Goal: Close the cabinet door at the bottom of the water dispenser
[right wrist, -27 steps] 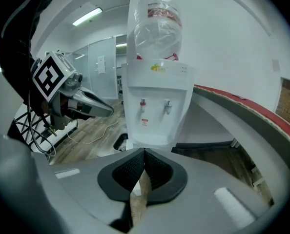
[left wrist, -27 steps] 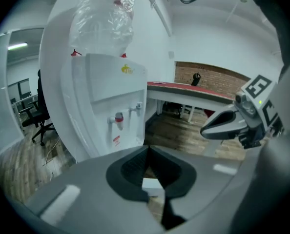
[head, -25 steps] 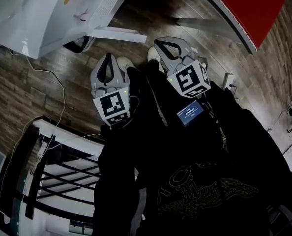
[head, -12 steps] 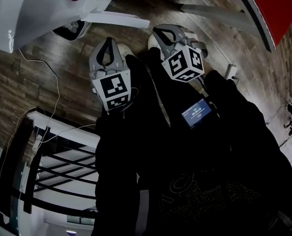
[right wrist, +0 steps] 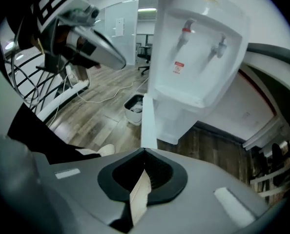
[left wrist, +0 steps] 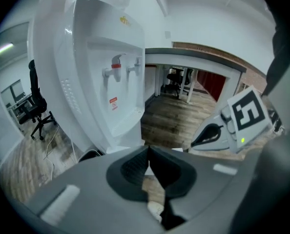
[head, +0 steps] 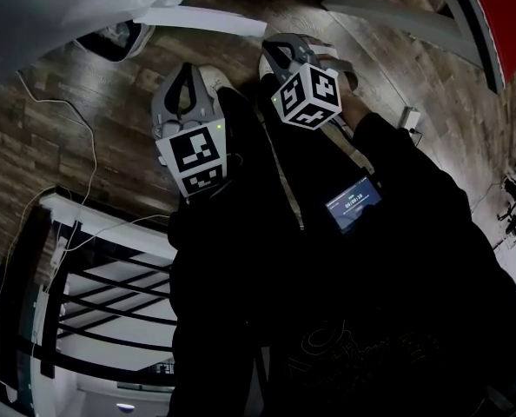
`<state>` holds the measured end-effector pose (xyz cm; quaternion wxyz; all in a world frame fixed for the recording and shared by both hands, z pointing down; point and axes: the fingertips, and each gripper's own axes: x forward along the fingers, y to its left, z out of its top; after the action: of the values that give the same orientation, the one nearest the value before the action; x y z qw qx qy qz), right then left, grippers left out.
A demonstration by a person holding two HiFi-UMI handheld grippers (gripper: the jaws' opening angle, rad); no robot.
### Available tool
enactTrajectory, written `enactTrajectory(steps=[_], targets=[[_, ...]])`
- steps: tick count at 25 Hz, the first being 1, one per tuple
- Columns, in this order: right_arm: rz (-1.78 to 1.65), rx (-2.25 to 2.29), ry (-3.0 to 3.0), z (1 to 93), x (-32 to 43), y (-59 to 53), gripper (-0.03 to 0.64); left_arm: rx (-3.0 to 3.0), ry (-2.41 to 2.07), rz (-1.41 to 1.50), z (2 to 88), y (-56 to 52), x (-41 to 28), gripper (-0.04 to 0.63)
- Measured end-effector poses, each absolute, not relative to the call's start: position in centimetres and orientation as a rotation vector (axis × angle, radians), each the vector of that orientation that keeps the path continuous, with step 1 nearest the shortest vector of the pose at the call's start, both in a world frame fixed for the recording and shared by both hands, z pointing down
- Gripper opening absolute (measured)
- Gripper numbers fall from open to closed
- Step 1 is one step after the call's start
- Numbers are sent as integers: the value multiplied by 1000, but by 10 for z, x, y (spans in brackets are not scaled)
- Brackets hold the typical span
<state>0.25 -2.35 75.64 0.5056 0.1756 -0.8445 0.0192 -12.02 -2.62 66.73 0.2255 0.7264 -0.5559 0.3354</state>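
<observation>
The white water dispenser (head: 49, 7) fills the head view's top left corner. Its bottom cabinet door (head: 201, 17) stands open, jutting out over the wood floor. In the right gripper view the dispenser (right wrist: 198, 48) rises ahead, and the door (right wrist: 149, 123) shows edge-on just beyond the jaws. My left gripper (head: 187, 68) and right gripper (head: 272, 45) are both shut and empty, side by side short of the door and touching nothing. The left gripper view shows the dispenser's taps (left wrist: 118, 72) and the right gripper (left wrist: 233, 126) to its right.
A small waste bin (right wrist: 134, 108) sits by the dispenser's base. Cables (head: 76, 120) trail across the floor to a black-and-white rack (head: 110, 294) at lower left. A red-topped desk (head: 510, 7) curves along the upper right. An office chair (left wrist: 35, 106) stands far left.
Both grippers have moved forward toward the dispenser, the right one further and turned. The dispenser and door have slid up and left in the head view. Both grippers stay shut.
</observation>
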Motion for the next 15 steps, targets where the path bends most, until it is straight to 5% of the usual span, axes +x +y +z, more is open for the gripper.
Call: enactTrajectory(steps=[15], targets=[[3, 252, -1835, 825, -8, -5, 0, 1987, -1513, 929, 676, -25, -134, 6]])
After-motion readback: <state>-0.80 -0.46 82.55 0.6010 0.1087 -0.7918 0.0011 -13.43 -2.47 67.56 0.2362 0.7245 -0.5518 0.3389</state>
